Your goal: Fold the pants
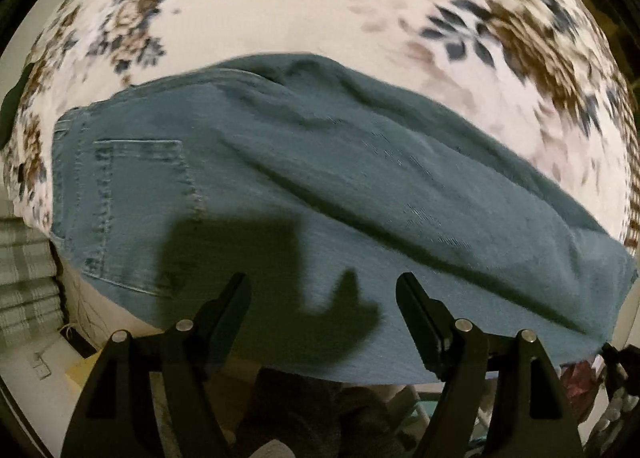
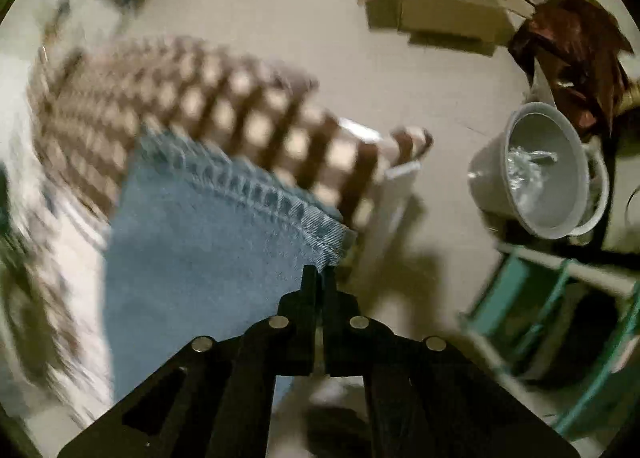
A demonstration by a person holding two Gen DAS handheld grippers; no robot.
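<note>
Floral bedding [image 1: 280, 6], cream with blue and brown flower clusters, covers the surface that carries the work. Blue jeans [image 1: 320, 186] lie folded lengthwise across it, the waistband and a stitched back pocket [image 1: 140, 210] toward the left side, the legs running off to the right; their near side reaches the near edge of the bedding. Above that near edge hangs the left gripper [image 1: 324, 294], its two black fingers spread wide with nothing between them, throwing a dark shadow on the denim.

At the far end of the jeans, the right wrist view shows the stitched hem [image 2: 256, 186] lying by a brown-and-cream checked border [image 2: 224, 106] of the bedding, at the surface's corner. The right gripper [image 2: 318, 278] has its fingers pressed together on the corner of that hem, pinching the denim.

Beyond the edge, on the pale floor [image 2: 280, 18], stand an open cardboard box [image 2: 432, 6], a grey bucket [image 2: 548, 174] and a teal frame [image 2: 560, 318].
</note>
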